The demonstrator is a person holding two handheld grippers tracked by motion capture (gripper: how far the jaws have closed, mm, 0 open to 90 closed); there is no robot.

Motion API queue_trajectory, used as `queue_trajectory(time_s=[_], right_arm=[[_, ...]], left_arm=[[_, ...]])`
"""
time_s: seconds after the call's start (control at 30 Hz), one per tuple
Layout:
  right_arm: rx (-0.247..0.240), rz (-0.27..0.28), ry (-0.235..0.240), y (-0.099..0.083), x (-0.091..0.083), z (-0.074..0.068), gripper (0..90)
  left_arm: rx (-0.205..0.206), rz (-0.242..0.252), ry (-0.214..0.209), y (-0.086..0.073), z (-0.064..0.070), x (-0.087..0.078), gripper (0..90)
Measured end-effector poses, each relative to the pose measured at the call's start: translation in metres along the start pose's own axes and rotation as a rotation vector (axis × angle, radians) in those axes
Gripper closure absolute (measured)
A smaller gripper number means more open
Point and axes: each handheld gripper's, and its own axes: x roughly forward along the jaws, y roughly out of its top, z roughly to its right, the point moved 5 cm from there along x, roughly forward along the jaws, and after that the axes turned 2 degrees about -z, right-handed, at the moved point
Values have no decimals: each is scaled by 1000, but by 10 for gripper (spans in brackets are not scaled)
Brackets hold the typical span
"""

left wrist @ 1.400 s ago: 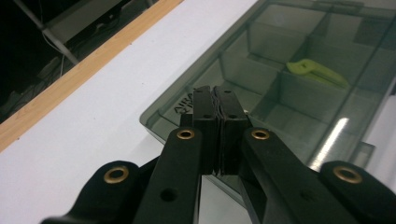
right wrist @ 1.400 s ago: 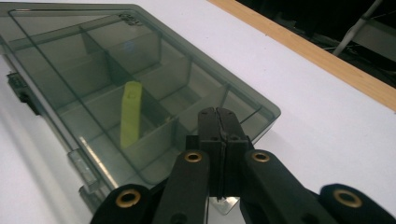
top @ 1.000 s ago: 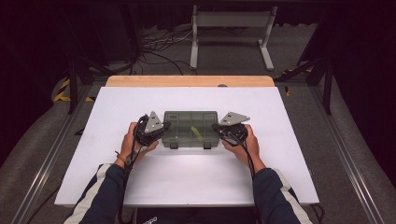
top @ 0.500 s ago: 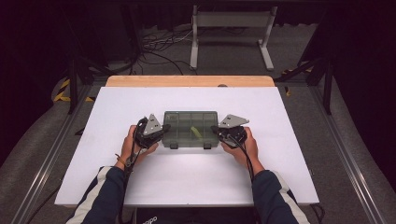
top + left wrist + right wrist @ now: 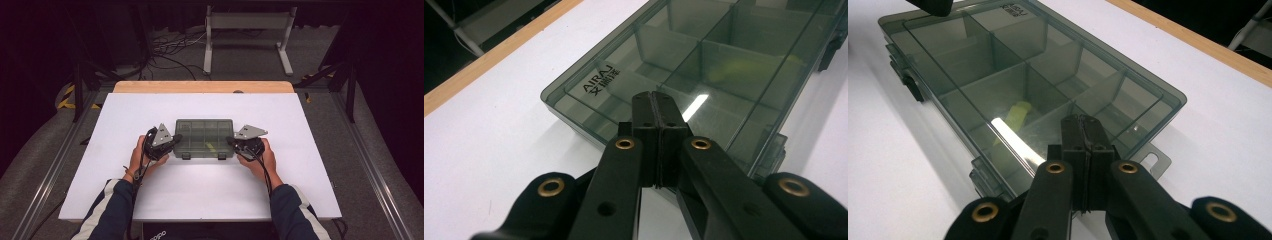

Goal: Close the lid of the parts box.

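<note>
Organizer box (image 5: 204,138), one, lid shut, sits mid-table (image 5: 300,190), holding one yellow piece (image 5: 1015,116). Left gripper (image 5: 655,107) and right gripper (image 5: 1083,131), jaws pressed together and empty, meet its two ends.

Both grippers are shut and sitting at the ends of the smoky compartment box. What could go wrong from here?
1. The left gripper and right gripper meet the compartment box with shut tips, so it may slide on the white table rather than be held.
2. The front latches look closed; prying may tilt the box and shift the yellow piece.

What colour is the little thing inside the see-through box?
Yellow-green; the little thing shows best in the right gripper view, inside the box.
</note>
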Motion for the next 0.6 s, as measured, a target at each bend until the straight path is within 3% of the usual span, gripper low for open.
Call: queue_trajectory(time_s=[0.6], right_arm=[[-16, 24, -1, 0, -5, -3, 900]], left_arm=[[13, 16, 12, 4, 1, -5, 882]])
